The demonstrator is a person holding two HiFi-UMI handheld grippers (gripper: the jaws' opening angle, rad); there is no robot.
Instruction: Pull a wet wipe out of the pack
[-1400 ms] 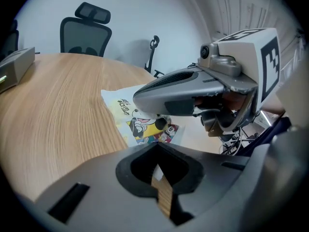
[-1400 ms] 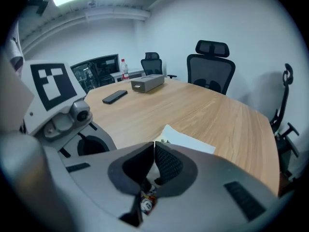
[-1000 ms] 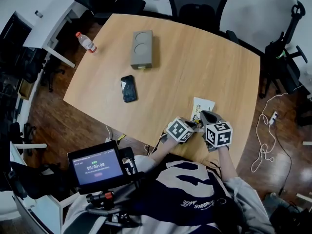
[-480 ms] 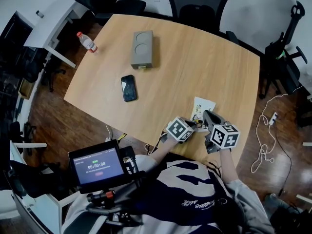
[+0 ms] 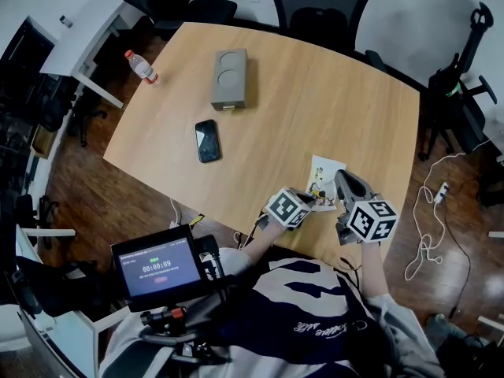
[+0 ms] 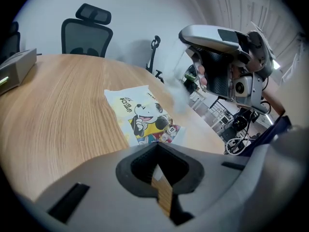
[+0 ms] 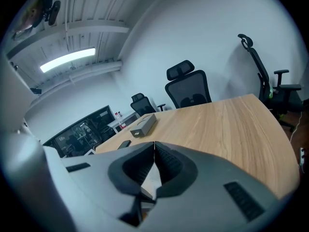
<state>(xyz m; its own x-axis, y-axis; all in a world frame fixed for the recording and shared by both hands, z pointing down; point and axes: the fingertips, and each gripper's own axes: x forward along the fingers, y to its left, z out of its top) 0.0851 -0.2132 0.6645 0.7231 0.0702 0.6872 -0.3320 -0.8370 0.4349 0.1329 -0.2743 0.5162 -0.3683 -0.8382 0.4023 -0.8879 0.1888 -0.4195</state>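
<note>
Two tools at the table's (image 5: 315, 93) near edge: the left gripper (image 6: 157, 149), jaws together, sits just beside the flat-lying pack (image 6: 145, 112), while the right gripper (image 7: 153, 146) clamps what is probably a wet wipe (image 7: 150, 180), mid-pull, needing a steady lift away.

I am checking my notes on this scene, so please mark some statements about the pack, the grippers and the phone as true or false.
1. The wipe pack lies flat on the table. True.
2. The right gripper is open. False: it is shut on a white wipe.
3. The phone lies on the grey box. False: it lies on the table, apart from the box.
4. The left gripper is shut. True.
</note>
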